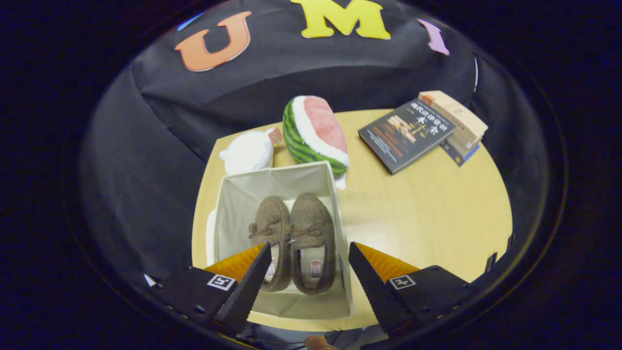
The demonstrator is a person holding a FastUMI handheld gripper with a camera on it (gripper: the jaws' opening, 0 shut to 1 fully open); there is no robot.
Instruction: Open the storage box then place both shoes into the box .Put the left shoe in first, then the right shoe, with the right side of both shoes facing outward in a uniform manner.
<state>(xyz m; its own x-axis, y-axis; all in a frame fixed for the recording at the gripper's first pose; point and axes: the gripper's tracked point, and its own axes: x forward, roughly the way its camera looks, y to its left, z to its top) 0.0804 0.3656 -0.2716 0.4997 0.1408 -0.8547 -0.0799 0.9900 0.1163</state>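
While you held the gripper [309,253] above the near edge of the table [427,214], tilted down toward it, its two fingers stood wide apart with nothing between the pads; both black fingertips [257,265] hung over the near end of the storage box [233,204] without touching it.

Items, left to right:

- White plush toy [248,153]: on the table's far left corner, just behind the box, beside the watermelon plush.
- Storage box: pale fabric, open at the top, standing on the table's left part, just ahead of and partly under your fingers.
- Left shoe [272,233]: brown slipper with a bow, lying flat inside the box, toe pointing away from you, heel hidden behind the left finger.
- Right shoe [311,238]: matching slipper, inside the box, touching the left shoe side by side, toe likewise away.
- Watermelon plush [313,133]: behind the box's far right corner, touching or nearly touching its rim.
- Stack of books [423,129]: on the far right of the table, well apart from the box, a dark-covered one leaning on top.
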